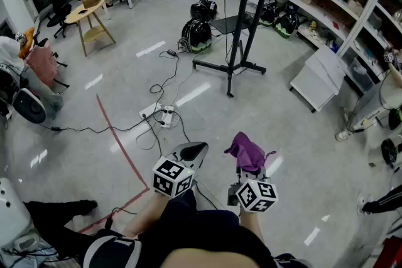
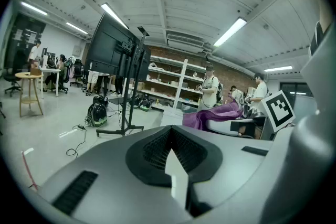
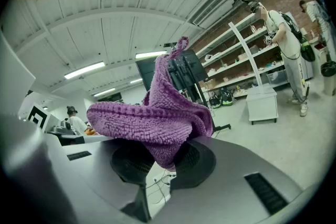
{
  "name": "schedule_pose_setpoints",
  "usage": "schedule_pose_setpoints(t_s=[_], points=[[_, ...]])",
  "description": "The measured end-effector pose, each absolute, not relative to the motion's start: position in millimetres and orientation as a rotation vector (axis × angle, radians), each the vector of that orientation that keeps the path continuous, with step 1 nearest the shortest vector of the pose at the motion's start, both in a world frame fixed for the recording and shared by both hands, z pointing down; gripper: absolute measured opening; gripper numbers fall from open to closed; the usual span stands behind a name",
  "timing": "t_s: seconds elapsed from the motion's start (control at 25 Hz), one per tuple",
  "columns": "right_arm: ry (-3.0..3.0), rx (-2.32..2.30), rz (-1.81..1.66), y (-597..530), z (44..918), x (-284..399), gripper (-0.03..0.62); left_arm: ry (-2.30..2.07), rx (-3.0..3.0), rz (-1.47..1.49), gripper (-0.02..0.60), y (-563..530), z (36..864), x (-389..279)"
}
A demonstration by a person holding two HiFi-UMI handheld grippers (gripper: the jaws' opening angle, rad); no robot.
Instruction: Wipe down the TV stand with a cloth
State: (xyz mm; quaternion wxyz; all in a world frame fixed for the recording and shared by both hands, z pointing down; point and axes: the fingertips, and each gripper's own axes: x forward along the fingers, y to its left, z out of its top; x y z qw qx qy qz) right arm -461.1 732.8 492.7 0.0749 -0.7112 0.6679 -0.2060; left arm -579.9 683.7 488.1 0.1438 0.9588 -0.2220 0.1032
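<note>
Purple cloth [image 1: 246,152] pinched in right gripper [image 1: 249,170], bunched upward above the jaws. Left gripper [image 1: 191,152] pressed together, nothing between. TV stand [image 1: 240,41] well ahead of both, post upright, slightly right of centre; right gripper marginally nearer. No legible writing, only square markers [image 1: 171,176].

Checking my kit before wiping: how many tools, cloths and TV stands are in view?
Tools: 2, the left tool and the right tool
Cloths: 1, a purple cloth in the right tool
TV stands: 1, the TV stand
Total: 4
</note>
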Motion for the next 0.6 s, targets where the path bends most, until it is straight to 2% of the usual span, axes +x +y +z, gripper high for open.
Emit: schedule_pose_setpoints(t_s=[0.6], points=[[1.887,-2.217,-0.578,649.7,486.8,-495.6,0.064,-0.482,2.749,0.267,0.006,606.1,498.1,-605.8]])
